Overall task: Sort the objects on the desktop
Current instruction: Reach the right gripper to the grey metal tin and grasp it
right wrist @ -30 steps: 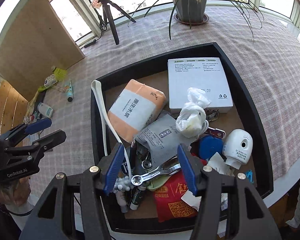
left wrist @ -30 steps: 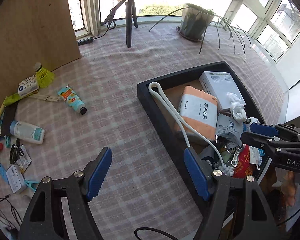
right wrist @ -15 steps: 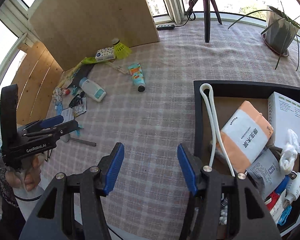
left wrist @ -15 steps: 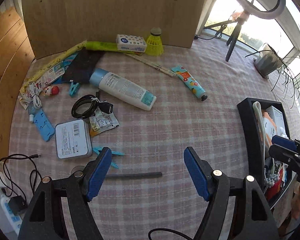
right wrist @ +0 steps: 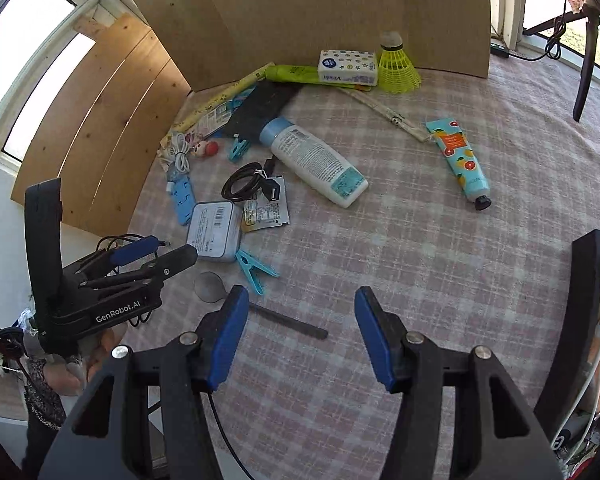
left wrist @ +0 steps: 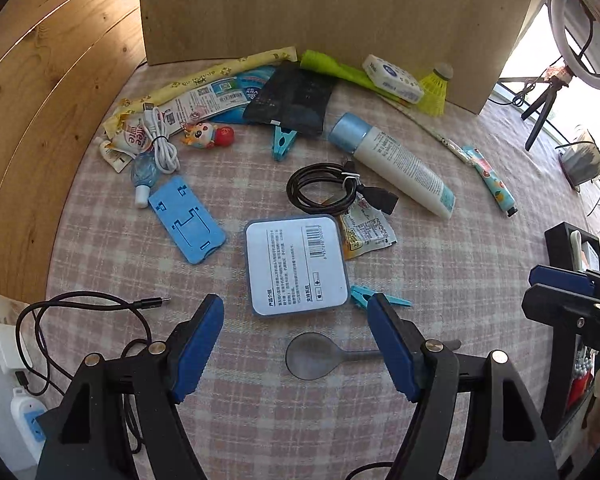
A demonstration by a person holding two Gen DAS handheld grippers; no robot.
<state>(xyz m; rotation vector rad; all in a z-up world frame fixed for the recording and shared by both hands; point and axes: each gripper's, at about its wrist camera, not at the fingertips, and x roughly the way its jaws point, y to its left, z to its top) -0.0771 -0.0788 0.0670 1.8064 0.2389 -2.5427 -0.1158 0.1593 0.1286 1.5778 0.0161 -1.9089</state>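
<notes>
Directly ahead of my left gripper (left wrist: 296, 336), at its twelve o'clock, lies the rounded square blue-rimmed tin with a white barcode label (left wrist: 296, 264), flat on the pink checked tablecloth (left wrist: 440, 280). Just below it, between my wide-spread blue fingers (left wrist: 198, 344), rests the dark grey metal spoon (left wrist: 314, 356), bowl at nine o'clock, handle running under the right-hand finger. I judge either one the likely next pick, since the gripper is centred over them and holds nothing.

A turquoise plastic clothes peg (left wrist: 370, 298) lies just beside the tin at its four o'clock and could snag a grasp there. At the tin's one o'clock a yellow foil sachet (left wrist: 364, 232) lies partly tucked under a coiled black USB cable (left wrist: 324, 190); at ten o'clock sits a flat blue plastic phone stand (left wrist: 186, 220); a white squeeze bottle with a pale blue cap (left wrist: 396, 164) lies farther out.

My right gripper (right wrist: 298, 334) hovers with jaws wide and empty over bare cloth. The black sorting tray (right wrist: 588, 280), the probable destination, stands at its three o'clock, well apart from the clutter.
</notes>
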